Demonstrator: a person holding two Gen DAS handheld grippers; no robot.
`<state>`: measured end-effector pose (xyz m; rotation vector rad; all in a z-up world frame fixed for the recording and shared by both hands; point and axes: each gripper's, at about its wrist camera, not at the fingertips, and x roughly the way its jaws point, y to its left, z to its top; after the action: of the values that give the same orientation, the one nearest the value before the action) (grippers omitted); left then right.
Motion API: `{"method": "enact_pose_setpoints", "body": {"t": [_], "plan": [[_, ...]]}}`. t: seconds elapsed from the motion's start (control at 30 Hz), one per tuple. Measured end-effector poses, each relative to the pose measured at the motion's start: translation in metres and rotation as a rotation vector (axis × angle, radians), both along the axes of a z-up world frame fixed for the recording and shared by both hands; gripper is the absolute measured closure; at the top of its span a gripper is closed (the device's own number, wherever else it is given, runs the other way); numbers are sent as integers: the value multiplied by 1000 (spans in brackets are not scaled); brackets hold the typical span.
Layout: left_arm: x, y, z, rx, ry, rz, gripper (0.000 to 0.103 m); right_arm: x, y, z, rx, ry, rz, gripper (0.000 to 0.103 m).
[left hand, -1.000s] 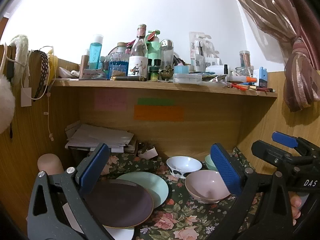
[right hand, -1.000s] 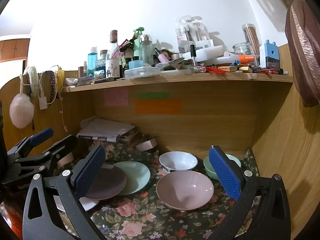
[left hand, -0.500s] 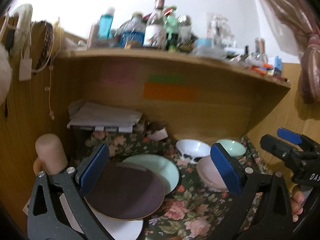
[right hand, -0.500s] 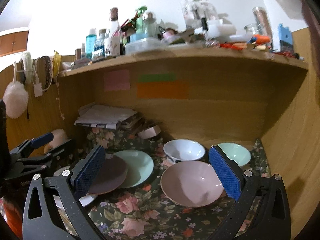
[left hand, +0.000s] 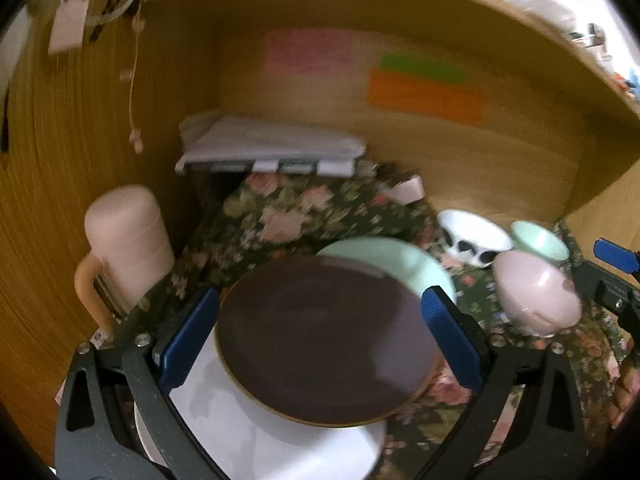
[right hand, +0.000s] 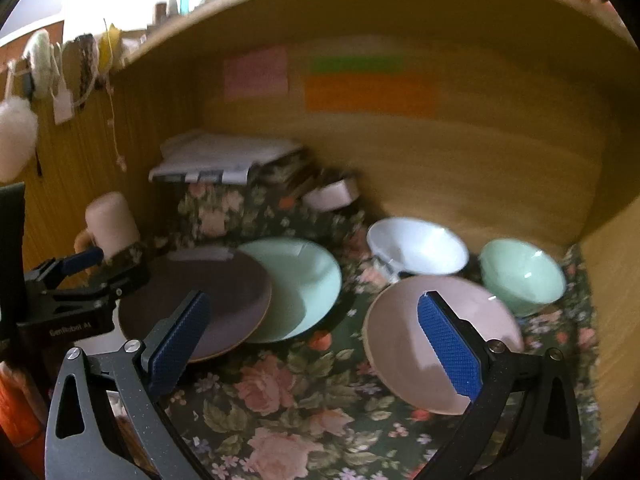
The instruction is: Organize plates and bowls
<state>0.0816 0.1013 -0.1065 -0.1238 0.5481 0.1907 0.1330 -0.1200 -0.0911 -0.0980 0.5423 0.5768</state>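
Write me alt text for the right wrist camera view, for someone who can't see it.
The open right gripper hovers over a floral cloth, its right finger above a pink bowl. Behind sit a white bowl and a green bowl; to the left a dark plate overlaps a green plate.

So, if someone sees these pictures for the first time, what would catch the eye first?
Probably the dark plate, filling the space between the open left gripper's blue pads and overlapping a white plate and a green plate. Next, the pink bowl in front of the open right gripper, with a white bowl and a green bowl behind it.
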Motion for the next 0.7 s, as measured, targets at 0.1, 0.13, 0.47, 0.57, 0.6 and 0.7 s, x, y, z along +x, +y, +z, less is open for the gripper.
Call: {"method": "enact_pose_setpoints", "body": {"t": [0.1, 0.13, 0.47, 0.57, 0.6, 0.7], "plan": [[8, 17, -12, -21, 42, 24, 0, 11, 10, -12, -10, 50, 17, 0], [9, 20, -15, -24, 51, 28, 0, 16, 14, -17, -14, 72, 23, 0], [20, 58, -44, -62, 170, 73, 18, 41, 62, -45, -112, 184, 121, 16], [21, 67, -48, -104, 186, 72, 22, 48, 73, -53, -140, 212, 140, 24], [20, 68, -48, -106, 189, 73, 24, 51, 76, -56, -145, 224, 146, 28], [20, 71, -50, -106, 205, 74, 31, 59, 83, -63, -153, 258, 157, 35]]}}
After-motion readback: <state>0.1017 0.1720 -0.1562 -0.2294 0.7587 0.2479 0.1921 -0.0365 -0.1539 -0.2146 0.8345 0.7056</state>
